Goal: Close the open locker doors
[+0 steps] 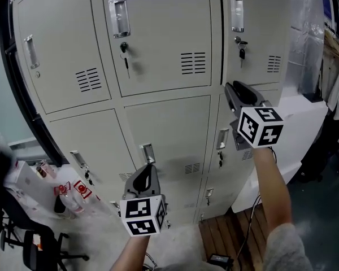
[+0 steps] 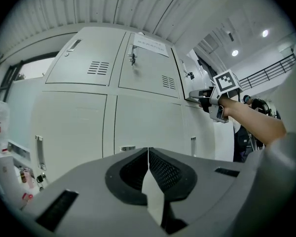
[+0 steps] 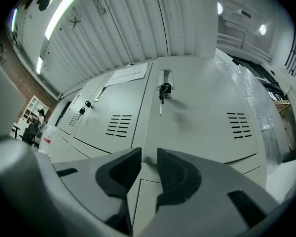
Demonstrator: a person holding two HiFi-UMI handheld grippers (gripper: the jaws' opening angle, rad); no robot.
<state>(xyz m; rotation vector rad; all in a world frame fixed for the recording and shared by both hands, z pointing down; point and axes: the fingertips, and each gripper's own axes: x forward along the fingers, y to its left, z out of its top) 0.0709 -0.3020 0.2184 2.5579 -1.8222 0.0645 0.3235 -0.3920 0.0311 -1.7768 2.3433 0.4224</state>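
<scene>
The grey lockers [image 1: 158, 129] fill the head view. My right gripper [image 1: 230, 87] is held up at the lower left corner of the upper right door [image 1: 260, 33], which has a key [image 1: 241, 51] in its lock. In the right gripper view its jaws [image 3: 148, 154] stand apart, with that door's [image 3: 202, 117] bottom corner and the seam showing in the gap, and nothing is pinched. My left gripper [image 1: 150, 167] hangs lower, in front of the middle door [image 1: 169, 134], and is shut [image 2: 148, 151] on nothing. All doors in view look flush or nearly so.
Bottles and a white box [image 1: 68, 193] lie at the lower left beside a dark office chair [image 1: 28, 247]. A wooden pallet [image 1: 237, 230] lies at the lockers' foot. A white block [image 1: 305, 129] and plastic-wrapped goods [image 1: 305, 38] stand to the right.
</scene>
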